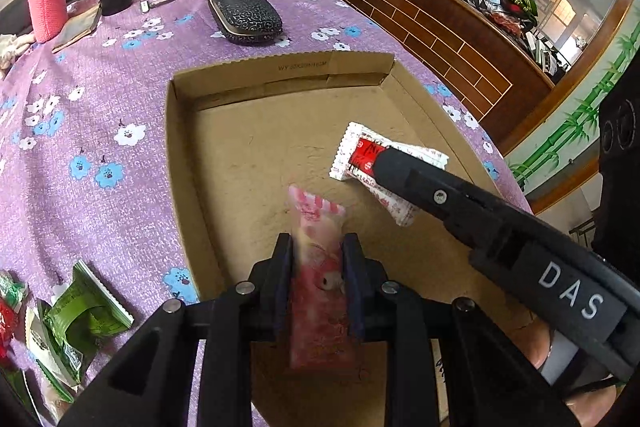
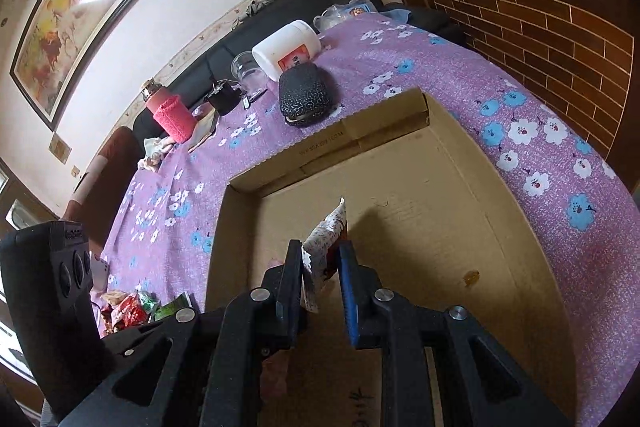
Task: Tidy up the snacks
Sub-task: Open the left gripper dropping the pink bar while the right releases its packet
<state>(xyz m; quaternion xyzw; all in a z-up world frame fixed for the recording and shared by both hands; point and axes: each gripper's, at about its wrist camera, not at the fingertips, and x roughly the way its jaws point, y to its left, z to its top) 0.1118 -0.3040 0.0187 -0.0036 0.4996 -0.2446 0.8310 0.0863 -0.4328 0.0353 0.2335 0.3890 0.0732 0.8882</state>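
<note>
Both grippers hang low over the shallow brown cardboard tray at centre frame. The left gripper is clenched on a pink plastic-wrapped snack, and the right gripper is grasping a white-and-red sachet. Better to let go only once each packet touches the floor, side by side.

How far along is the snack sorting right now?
Done: nothing lies loose in the cardboard box yet. In hand: the left gripper holds a pink packet and the right gripper holds a white-and-red packet, both over the box floor. Left: green and red snacks wait on the tablecloth.
</note>
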